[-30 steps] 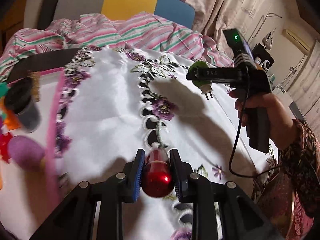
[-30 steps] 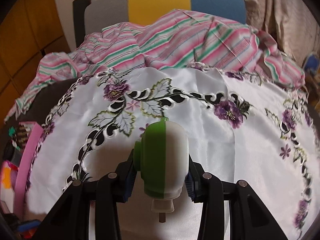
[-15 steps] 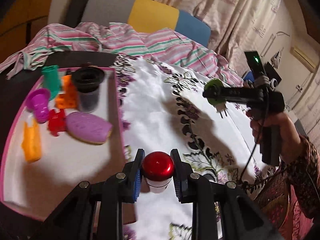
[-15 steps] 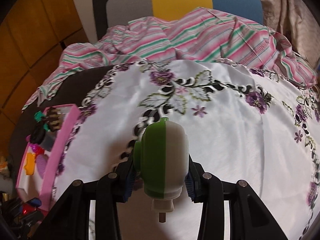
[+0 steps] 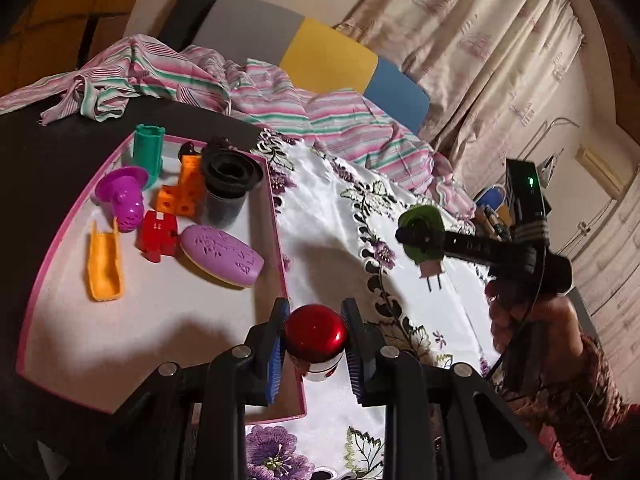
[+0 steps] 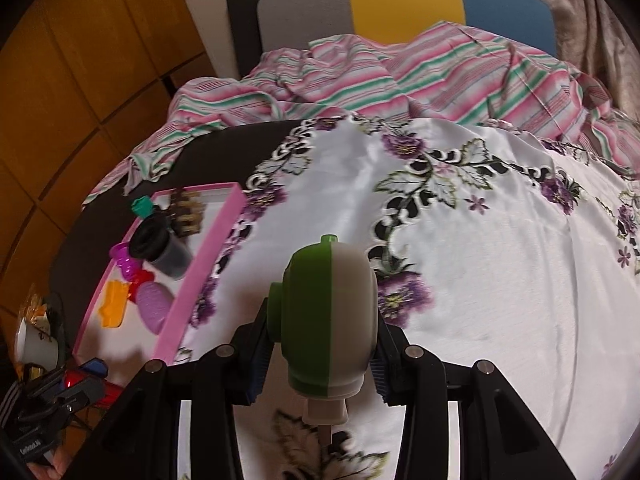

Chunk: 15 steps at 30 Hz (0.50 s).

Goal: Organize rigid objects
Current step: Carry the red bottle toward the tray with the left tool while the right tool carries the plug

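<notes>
My left gripper (image 5: 315, 346) is shut on a small bottle with a shiny red cap (image 5: 315, 332), held just above the near right rim of a pink-edged white tray (image 5: 277, 220). The tray holds several plastic pieces, among them a black cup (image 5: 230, 184), a purple oval case (image 5: 222, 256) and an orange scoop (image 5: 105, 268). My right gripper (image 6: 320, 344) is shut on a green and white plug adapter (image 6: 330, 312), prongs pointing down, over the floral cloth to the right of the tray (image 6: 202, 272). In the left wrist view the same adapter (image 5: 424, 240) hangs beyond the tray.
A white tablecloth with purple flowers (image 6: 480, 240) covers the table. Striped pink and green fabric (image 6: 400, 76) is bunched at the far edge, in front of a grey, yellow and blue chair back (image 6: 400, 4). A white cup (image 6: 34, 344) stands left of the tray.
Both grippers have travelled left toward the tray with their objects still gripped. The tray has come into fuller view, and the red-capped bottle now hangs at its right rim.
</notes>
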Tool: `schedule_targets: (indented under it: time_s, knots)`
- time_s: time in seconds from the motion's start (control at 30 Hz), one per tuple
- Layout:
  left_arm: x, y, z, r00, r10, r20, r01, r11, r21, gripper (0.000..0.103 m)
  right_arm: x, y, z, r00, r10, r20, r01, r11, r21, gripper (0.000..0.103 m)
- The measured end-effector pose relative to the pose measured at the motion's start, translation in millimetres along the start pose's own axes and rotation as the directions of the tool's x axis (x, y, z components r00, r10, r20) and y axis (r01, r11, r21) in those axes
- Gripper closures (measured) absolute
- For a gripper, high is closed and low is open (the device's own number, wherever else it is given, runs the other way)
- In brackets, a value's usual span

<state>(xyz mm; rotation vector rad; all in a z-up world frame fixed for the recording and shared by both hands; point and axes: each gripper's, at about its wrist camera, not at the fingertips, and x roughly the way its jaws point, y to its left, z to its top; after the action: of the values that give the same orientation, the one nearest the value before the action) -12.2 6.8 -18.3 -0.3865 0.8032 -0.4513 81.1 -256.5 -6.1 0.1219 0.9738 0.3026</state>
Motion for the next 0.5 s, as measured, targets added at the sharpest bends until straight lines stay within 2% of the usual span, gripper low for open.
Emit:
schedule_targets:
  time_s: [0.23,0.5]
  knots:
    - [-16.5,23.7,9.1,0.998,0.019,0.053,-0.016,0.998,-0.059,0.078,-6.2,26.0,-10.7,0.998,0.062,-0.002,-0.062,0.998,-0.006,0.061]
    - [-2.8,62.9,4.6,0.996,0.077,-0.036,-0.082,0.983,-0.161,0.078,-16.8,63.3,-19.6,0.991,0.134,0.004,-0.134,0.989,-0.056,0.061]
